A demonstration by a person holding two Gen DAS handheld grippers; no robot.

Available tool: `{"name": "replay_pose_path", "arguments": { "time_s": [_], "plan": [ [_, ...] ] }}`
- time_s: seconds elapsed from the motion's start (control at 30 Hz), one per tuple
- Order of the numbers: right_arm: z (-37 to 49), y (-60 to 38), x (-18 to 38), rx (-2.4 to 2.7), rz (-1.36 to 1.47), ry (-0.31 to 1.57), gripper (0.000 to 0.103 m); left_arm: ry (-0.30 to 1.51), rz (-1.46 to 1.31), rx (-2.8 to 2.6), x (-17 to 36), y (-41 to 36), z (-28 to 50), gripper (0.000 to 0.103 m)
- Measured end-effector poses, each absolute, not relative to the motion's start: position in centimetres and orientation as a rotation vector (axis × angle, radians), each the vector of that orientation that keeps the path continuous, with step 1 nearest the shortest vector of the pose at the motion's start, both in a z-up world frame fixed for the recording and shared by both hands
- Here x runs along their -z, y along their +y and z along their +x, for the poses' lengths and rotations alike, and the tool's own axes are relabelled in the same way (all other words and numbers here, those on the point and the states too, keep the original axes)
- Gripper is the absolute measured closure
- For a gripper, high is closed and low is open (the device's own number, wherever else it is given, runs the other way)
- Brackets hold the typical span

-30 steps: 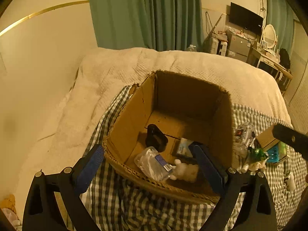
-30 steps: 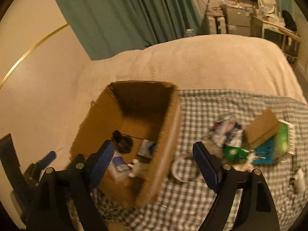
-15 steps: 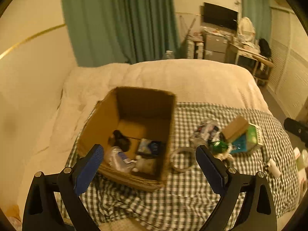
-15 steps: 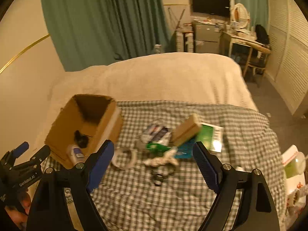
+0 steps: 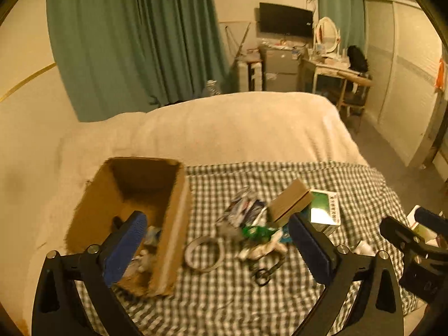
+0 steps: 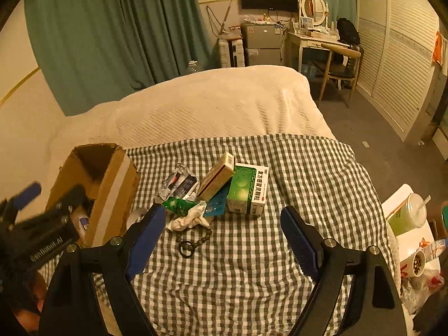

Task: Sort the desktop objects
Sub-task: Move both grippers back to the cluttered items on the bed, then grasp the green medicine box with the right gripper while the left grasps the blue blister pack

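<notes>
- We see the right gripper (image 6: 224, 235) nearest, jaws standing wide apart with nothing between the pads, hanging above the checked cloth (image 6: 252, 280).
- Our left gripper (image 5: 215, 247) is likewise spread wide and empty, one blue pad over the cardboard box (image 5: 170, 224), the other near the pile.
- Just beyond the right gripper's fingers lies a bead string with a dark ring (image 6: 193, 242), touching a crumpled white cloth (image 6: 187, 219).
- A tape roll (image 5: 204, 254) lies flat on the cloth just beside the box wall.
- Behind these we find the pile: a green medicine box (image 6: 247, 191), a tan carton (image 6: 217, 177) leaning on it, a foil packet (image 6: 177, 183), a green wrapper (image 6: 177, 204).
- The box stands open at the left, a few small items inside, too blurred to name.
- Farther back, a cream blanket (image 6: 212, 106) covers the bed, with green curtains (image 6: 112, 33) behind.
</notes>
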State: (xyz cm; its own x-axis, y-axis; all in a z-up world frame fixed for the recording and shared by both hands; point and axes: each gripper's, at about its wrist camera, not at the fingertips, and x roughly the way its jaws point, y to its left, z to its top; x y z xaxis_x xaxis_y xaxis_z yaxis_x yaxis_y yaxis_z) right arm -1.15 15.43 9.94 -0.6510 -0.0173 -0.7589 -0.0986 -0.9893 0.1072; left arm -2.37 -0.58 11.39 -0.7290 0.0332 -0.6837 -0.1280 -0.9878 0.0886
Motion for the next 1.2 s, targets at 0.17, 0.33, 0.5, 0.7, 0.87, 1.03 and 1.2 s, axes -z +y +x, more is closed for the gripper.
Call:
{"name": "replay_pose_path", "arguments": {
  "time_s": [0.17,0.33,0.5,0.7,0.87,1.03,1.2],
  "plan": [
    [-3.0,17.0,-8.4,-2.816,-1.278,0.128,0.016,0.173,-1.231,-2.784,-5.6,-0.2,-3.9,0.0],
    [-6.4,19.3,-3.9,-2.758,-1.349,0.095,0.016,0.085,-1.262,-2.755,-0.1,-1.1,-6.0,0.0],
    [-10.2,20.1,1.3,-2.721,-1.433,0.129,0.016,-0.054,-1.346,-2.695,4.8,-0.8,-9.3,0.0],
    [-13.6,21.0,6.3,-2.66,-1.539,0.309,0.016,-0.028,-1.3,-2.67,7.2,1.5,-11.7,0.0],
    [-16.2,20.8,8.5,-2.666,-1.56,0.331,0.016,-0.072,-1.254,-2.638,7.4,3.3,-14.1,0.0],
    [-17.0,20.8,9.7,-2.641,-1.598,0.311,0.016,0.105,-1.211,-2.611,8.1,5.2,-15.2,0.0],
    [-17.5,21.3,10.8,-2.649,-1.638,0.317,0.016,0.176,-1.188,-2.558,9.3,5.9,-14.9,0.0]
  ]
}}
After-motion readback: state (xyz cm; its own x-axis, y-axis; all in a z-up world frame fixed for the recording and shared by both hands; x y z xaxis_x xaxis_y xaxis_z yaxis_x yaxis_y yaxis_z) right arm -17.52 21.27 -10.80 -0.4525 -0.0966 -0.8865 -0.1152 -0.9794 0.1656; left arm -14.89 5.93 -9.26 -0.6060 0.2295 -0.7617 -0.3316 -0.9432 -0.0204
